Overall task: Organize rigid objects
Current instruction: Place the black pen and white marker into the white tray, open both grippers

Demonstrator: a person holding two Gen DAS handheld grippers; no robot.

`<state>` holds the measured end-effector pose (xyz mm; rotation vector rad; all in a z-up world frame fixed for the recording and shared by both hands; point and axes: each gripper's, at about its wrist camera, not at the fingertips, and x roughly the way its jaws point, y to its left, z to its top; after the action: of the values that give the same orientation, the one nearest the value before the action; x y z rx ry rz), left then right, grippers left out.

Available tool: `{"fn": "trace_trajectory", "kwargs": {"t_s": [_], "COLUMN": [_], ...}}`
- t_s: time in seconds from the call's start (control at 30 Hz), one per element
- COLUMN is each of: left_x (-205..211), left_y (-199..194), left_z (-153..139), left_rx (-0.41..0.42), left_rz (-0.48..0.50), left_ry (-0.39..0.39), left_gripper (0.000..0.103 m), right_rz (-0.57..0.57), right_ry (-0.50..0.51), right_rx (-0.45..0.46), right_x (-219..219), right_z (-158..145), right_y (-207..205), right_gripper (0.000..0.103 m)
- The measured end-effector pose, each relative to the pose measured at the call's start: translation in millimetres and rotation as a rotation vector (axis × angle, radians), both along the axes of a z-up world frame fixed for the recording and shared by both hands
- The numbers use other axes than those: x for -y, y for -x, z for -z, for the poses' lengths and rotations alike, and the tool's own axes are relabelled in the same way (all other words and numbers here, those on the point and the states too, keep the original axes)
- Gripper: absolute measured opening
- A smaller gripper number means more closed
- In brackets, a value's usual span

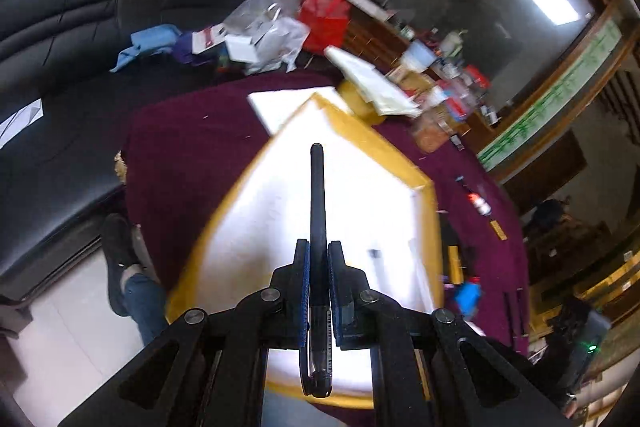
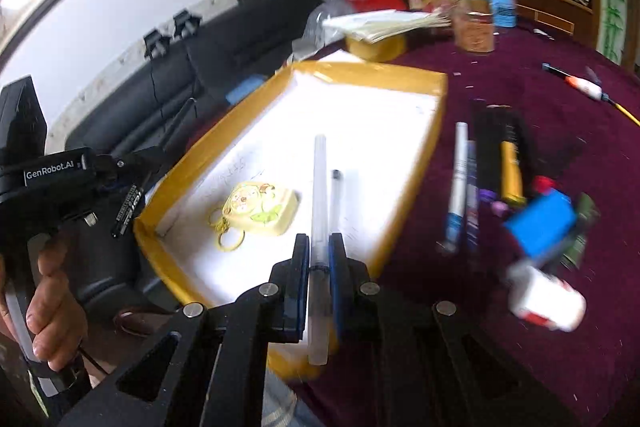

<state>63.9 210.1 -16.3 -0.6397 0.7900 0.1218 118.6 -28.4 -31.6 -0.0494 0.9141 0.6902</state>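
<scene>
Both grippers hovered above the yellow-rimmed tray (image 2: 400, 73), probably to drop their loads inside: the left gripper (image 1: 319, 259) clamped a black pen (image 1: 317, 195), the right gripper (image 2: 319, 251) a clear pen (image 2: 319, 187). More pens (image 2: 476, 187) lay on the worktop (image 2: 540, 367) beside the tray.

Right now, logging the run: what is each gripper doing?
Left gripper: closed on a black pen.
Right gripper: closed on a clear pen.

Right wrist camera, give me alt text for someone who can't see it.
The right gripper is shut on a clear pen above a yellow-rimmed tray holding a yellow keychain pouch and another pen. More pens lie on the maroon tablecloth beside it; the left gripper is at the tray's left.
</scene>
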Motion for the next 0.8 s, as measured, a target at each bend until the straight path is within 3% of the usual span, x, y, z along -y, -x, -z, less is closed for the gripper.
{"fn": "trace_trajectory", "kwargs": {"t_s": [0.2, 0.3, 0.43, 0.47, 0.5, 0.57, 0.73, 0.8], "left_x": [12, 28, 29, 28, 26, 26, 42, 48], "left_y": [-19, -28, -36, -36, -34, -30, -16, -8], "left_z": [19, 31, 48, 48, 46, 42, 23, 15], "left_rx": [-0.127, -0.184, -0.265, -0.255, -0.241, -0.207, -0.118, -0.082], "left_rz": [0.036, 0.07, 0.081, 0.081, 0.078, 0.097, 0.123, 0.103], "left_ry": [-0.141, -0.226, -0.217, -0.211, -0.203, -0.171, -0.208, -0.245], "left_gripper": [0.007, 0.008, 0.01, 0.014, 0.027, 0.037, 0.078, 0.079], "right_rz": [-0.005, -0.013, -0.013, -0.014, -0.012, -0.016, -0.018, -0.035], "right_ry": [0.086, 0.141, 0.181, 0.178, 0.169, 0.146, 0.076, 0.041], "right_rx": [-0.043, -0.014, 0.025, 0.025, 0.025, 0.025, 0.074, 0.098], "right_x": [-31, -35, -39, -38, -38, -36, -29, -26], "right_z": [24, 29, 31, 30, 31, 30, 18, 11], "right_y": [-16, -9, -9, -9, -10, -10, -4, 0], "right_gripper": [0.009, 0.009, 0.01, 0.01, 0.01, 0.01, 0.031, 0.037]}}
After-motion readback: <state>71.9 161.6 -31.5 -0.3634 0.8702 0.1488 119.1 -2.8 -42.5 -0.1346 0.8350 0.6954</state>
